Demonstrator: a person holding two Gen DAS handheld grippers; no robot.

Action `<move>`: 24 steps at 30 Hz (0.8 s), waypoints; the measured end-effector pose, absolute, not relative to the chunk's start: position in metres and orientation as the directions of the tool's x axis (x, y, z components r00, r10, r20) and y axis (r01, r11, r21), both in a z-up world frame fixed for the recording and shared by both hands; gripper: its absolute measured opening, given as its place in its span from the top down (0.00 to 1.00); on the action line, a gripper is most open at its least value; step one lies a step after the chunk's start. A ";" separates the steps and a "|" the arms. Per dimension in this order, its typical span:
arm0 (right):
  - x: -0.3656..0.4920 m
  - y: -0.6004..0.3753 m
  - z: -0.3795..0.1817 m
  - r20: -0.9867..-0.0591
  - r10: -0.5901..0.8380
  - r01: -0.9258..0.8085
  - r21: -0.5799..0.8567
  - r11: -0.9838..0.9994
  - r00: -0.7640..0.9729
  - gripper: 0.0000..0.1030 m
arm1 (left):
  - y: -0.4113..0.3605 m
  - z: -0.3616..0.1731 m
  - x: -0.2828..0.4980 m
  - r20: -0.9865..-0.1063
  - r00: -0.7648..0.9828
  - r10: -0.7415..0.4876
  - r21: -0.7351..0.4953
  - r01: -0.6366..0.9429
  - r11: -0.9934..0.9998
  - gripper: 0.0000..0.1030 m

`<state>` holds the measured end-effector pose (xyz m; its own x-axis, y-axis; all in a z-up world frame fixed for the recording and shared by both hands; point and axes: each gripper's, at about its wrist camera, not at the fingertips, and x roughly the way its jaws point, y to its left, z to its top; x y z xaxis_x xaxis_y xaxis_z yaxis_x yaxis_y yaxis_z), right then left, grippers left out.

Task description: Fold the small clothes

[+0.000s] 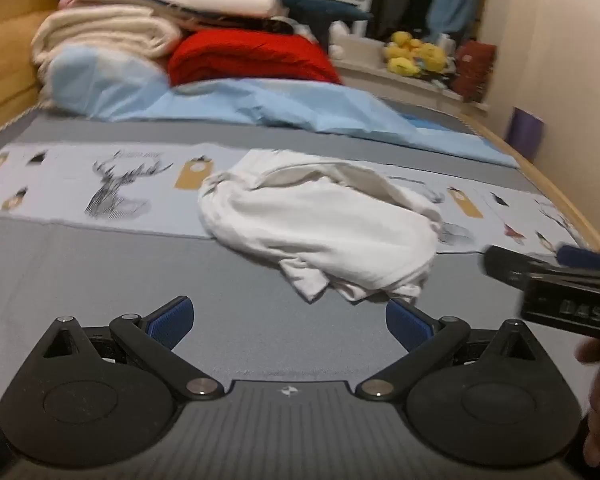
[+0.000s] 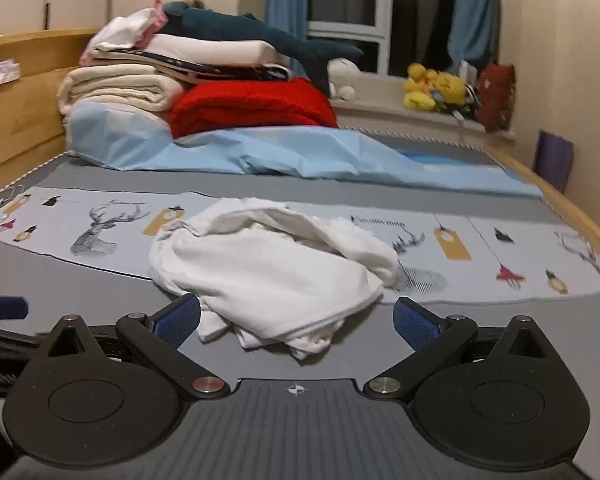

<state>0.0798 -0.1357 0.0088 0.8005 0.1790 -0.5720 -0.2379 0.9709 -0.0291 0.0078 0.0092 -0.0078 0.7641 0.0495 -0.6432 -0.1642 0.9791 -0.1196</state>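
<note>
Left gripper (image 1: 290,322): I see jaws spread wide, nothing between them, over grey bedsheet (image 1: 100,280).
Right gripper (image 2: 298,322): wide too, I hold nothing; near hem of the garment lies between the blue pads (image 2: 180,316), not pinched.
White garment (image 2: 268,272): crumpled heap mid-bed, partly on the deer-print strip (image 2: 100,224).
Beyond: light blue sheet (image 2: 280,152), red blanket (image 2: 252,106), stacked folded linens (image 2: 120,88), shark plush (image 2: 260,34) on top.
Far: windowsill, yellow plush toys (image 2: 432,86).

Soft white cloth garment (image 2: 268,272), wooden headboard (image 2: 16,120)
</note>
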 end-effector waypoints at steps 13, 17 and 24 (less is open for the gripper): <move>0.066 -0.159 0.009 -0.594 0.223 -0.266 0.016 0.964 0.773 0.05 | 0.005 -0.014 0.012 -0.662 0.748 0.040 -0.126 -0.164 0.978 0.01; 0.069 -0.160 0.007 -0.611 0.235 -0.270 0.036 0.962 0.756 0.05 | 0.004 -0.015 0.012 -0.663 0.748 0.046 -0.121 -0.167 0.978 0.01; 0.069 -0.156 0.005 -0.620 0.228 -0.274 0.021 0.962 0.751 0.05 | 0.006 -0.014 0.012 -0.665 0.745 0.046 -0.121 -0.168 0.978 0.01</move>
